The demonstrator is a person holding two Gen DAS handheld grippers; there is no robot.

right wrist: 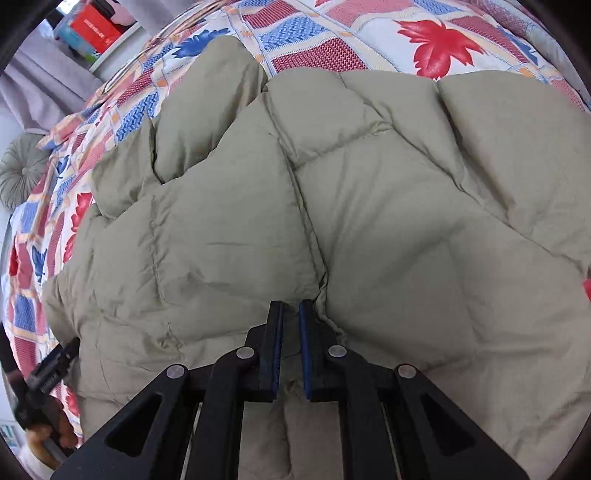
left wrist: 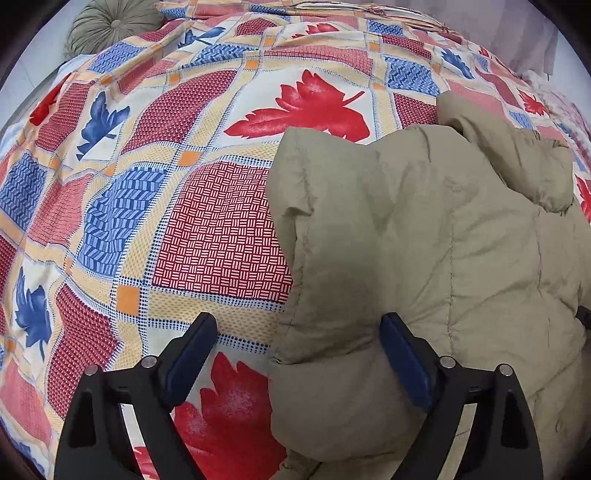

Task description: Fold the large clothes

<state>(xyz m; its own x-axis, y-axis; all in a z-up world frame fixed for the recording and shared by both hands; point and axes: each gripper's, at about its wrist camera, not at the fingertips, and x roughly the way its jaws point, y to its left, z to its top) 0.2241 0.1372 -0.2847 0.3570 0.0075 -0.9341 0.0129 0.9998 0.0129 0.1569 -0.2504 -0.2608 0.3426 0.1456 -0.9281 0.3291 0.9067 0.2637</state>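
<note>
1. The surface is a bed, covered edge to edge by a patchwork bedspread [left wrist: 207, 236] – red and blue leaf prints, hatched red and blue squares, cream bands with small orange squares.
2. A round, pleated olive cushion [left wrist: 114, 26] lies at the upper left of the left wrist view, beside the bedspread; the right wrist view shows it at its left edge.
3. The task's thing, a quilted khaki puffer jacket [right wrist: 369, 221], lies on the bed. It fills the middle and right of the right wrist view and takes the right half of the left wrist view.
4. The left tool [left wrist: 299, 332] has its jaws wide apart, pointing down. The jacket's left edge lies between them; the right finger lies against the fabric, the left one stands over bare bedspread, and nothing is pinched.
5. The right tool [right wrist: 291, 306] has its jaws nearly together – a narrow slit remains, with jacket fabric bunched at the tips. Whether a fold is caught I cannot tell.
6. Only the right wrist view shows the room: grey curtains [right wrist: 40, 85] and a white shelf with a red box [right wrist: 96, 28] at upper left, and a person's hand [right wrist: 48, 413] on the other tool at lower left.
</note>
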